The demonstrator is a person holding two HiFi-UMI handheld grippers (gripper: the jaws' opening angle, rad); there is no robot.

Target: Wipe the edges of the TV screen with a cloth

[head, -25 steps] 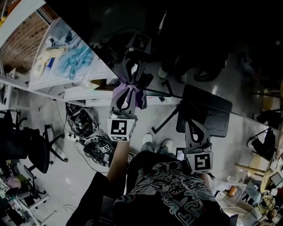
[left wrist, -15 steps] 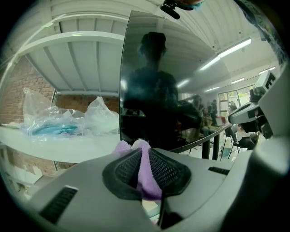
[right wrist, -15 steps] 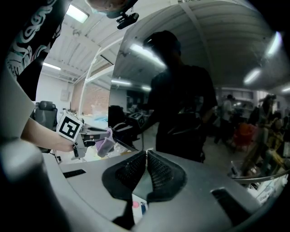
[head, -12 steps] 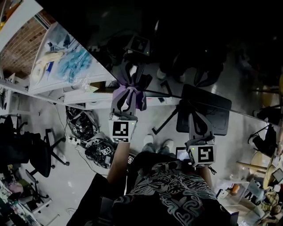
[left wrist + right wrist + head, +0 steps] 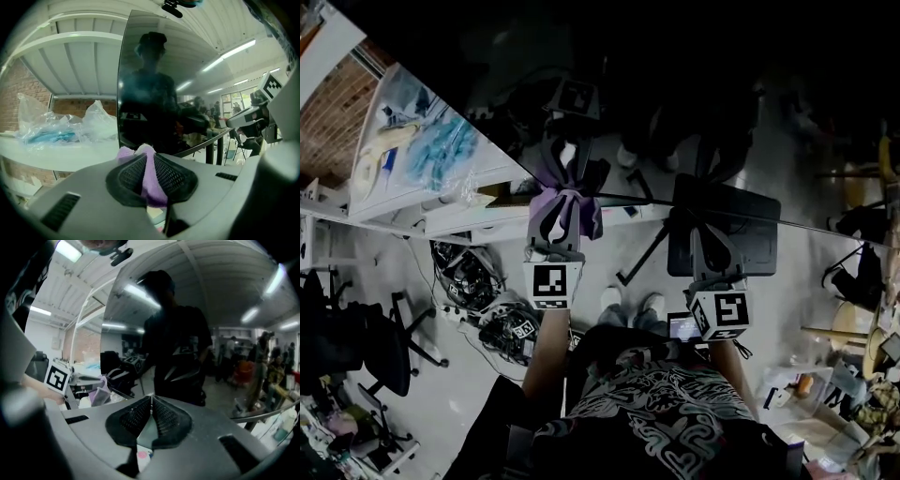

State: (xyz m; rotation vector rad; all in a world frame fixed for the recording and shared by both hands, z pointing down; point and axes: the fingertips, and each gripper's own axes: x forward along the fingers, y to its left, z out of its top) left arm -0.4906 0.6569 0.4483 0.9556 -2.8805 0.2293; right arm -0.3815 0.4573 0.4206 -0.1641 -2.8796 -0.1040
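Observation:
The dark, mirror-like TV screen (image 5: 722, 75) fills the top of the head view, and its edge runs diagonally across the picture. My left gripper (image 5: 565, 192) is shut on a purple cloth (image 5: 569, 204) that sits right at that edge, near the screen's corner. In the left gripper view the cloth (image 5: 149, 180) bulges between the pads, with the screen (image 5: 154, 93) close ahead. My right gripper (image 5: 705, 225) is shut with nothing in it, its tips near the screen edge further right. The right gripper view shows its jaws (image 5: 151, 399) closed before the screen (image 5: 187, 333), with the cloth (image 5: 101, 394) off to the left.
A white shelf (image 5: 441, 211) with plastic bags (image 5: 422, 141) stands left of the screen. Below it on the floor lie tangled cables (image 5: 487, 300) and an office chair (image 5: 366, 328). A black panel on a stand (image 5: 741, 244) is behind the right gripper. Clutter sits at bottom right.
The right gripper has risen a little toward the screen edge. The left gripper still holds the cloth at the edge, shifted only slightly. The head view has drifted.

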